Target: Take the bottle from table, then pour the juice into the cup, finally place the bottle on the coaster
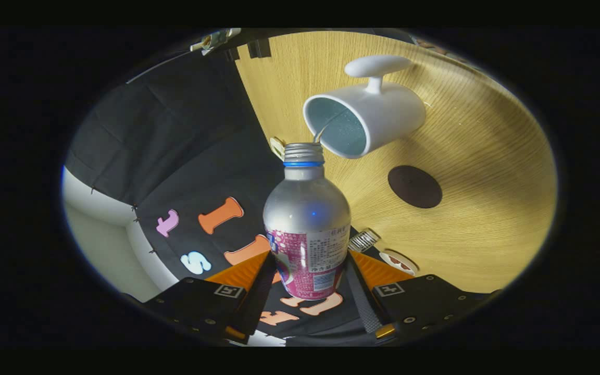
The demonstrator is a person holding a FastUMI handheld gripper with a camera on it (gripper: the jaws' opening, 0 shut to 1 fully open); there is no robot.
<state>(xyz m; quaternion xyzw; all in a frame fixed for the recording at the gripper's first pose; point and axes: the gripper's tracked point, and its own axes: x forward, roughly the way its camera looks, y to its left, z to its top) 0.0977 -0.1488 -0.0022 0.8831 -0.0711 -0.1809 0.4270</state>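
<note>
Hand-held gripper (308, 271) clamping bottle (308, 229), mouth at cup (365, 122)

My tongs (308, 271) have two flat black plates at the back, one on each side. Each plate has small round screws along its edge. Each plate also has a little white square mark with black shapes in it. In front of the plates sit orange wedge parts. One finger (361, 297) has a bumpy strip and a small shiny yellow piece near its end.
</note>
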